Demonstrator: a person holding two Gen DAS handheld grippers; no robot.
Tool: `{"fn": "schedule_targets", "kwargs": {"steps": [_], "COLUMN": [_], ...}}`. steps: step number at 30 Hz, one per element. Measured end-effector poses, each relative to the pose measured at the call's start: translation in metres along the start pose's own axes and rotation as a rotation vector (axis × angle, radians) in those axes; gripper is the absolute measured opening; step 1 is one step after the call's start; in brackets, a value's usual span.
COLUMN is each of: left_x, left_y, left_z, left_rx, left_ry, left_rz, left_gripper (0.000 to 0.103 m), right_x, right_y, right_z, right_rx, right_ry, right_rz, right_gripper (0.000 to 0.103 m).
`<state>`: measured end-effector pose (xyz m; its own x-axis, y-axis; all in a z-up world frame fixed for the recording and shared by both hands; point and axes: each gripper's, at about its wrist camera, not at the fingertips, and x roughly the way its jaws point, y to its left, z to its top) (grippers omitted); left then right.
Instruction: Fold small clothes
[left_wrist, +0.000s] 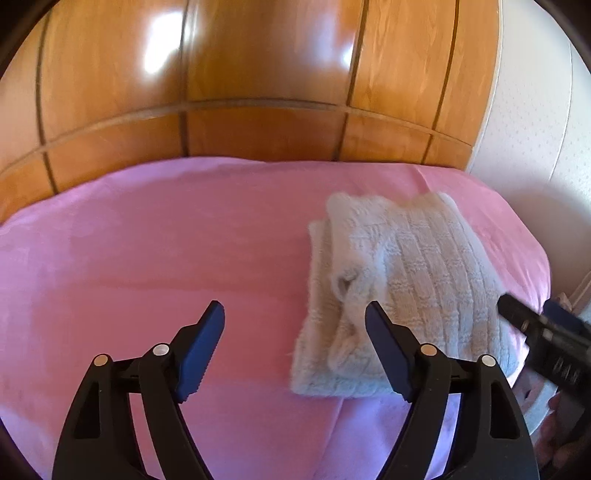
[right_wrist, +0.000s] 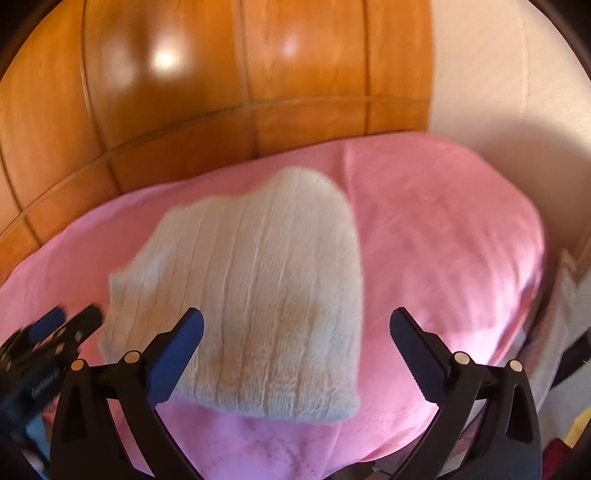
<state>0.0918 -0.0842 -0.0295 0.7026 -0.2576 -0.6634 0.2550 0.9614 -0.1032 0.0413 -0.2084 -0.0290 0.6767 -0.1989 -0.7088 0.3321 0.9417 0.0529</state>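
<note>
A folded white knit lies on a pink bed, with both grippers spread wide and holding nothing.

The pink bed cover (left_wrist: 155, 258) is smooth and soft, and shiny brown wood panels (left_wrist: 258, 74) stand behind it, with a pale wall (left_wrist: 535, 129) at the upper right. The fuzzy, ribbed white knit garment (left_wrist: 399, 280) sits right of middle in the left view. The left gripper (left_wrist: 295, 314) has its 2 fingers released, the garment beside them. The right gripper (right_wrist: 297, 321) is blurry, its fingers (right_wrist: 177, 354) released above the garment's near edge.
</note>
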Motion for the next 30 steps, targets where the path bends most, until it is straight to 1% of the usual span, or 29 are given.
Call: {"fn": "schedule_targets", "kwargs": {"steps": [3,6,7,9,12,14,21,30], "left_x": [-0.013,-0.022,-0.024,-0.029,-0.032,-0.032,-0.035,-0.038], "left_y": [0.003,0.004,0.004,0.000,-0.004,-0.006,-0.008,-0.015], "left_z": [-0.004,-0.007,-0.008,-0.010,-0.011,-0.011,-0.011,-0.009], "left_rx": [-0.010,-0.017,-0.014,-0.008,0.007,0.012,0.008,0.044], "left_ry": [-0.023,-0.031,-0.034,-0.042,-0.048,-0.048,-0.054,-0.078], "left_rz": [0.026,0.036,0.043,0.050,0.057,0.067,0.068,0.069], "left_gripper": [0.089,0.090,0.092,0.094,0.099,0.099,0.099,0.099], "right_x": [-0.012,-0.027,-0.031,-0.035,-0.034,-0.033,-0.030,-0.029], "right_y": [0.004,0.008,0.010,0.013,0.014,0.014,0.011,0.005], "right_z": [0.002,-0.002,-0.002,-0.006,-0.008,-0.011,-0.014,-0.011], "right_rx": [0.003,-0.010,-0.014,-0.019,-0.024,-0.029,-0.031,-0.010], "right_ry": [-0.044,-0.082,-0.092,-0.101,-0.095,-0.087,-0.084,-0.095], "right_rz": [-0.037,-0.071,-0.081,-0.090,-0.080,-0.075,-0.066,-0.048], "right_gripper": [0.101,0.101,0.101,0.101,0.101,0.101,0.101,0.101]}}
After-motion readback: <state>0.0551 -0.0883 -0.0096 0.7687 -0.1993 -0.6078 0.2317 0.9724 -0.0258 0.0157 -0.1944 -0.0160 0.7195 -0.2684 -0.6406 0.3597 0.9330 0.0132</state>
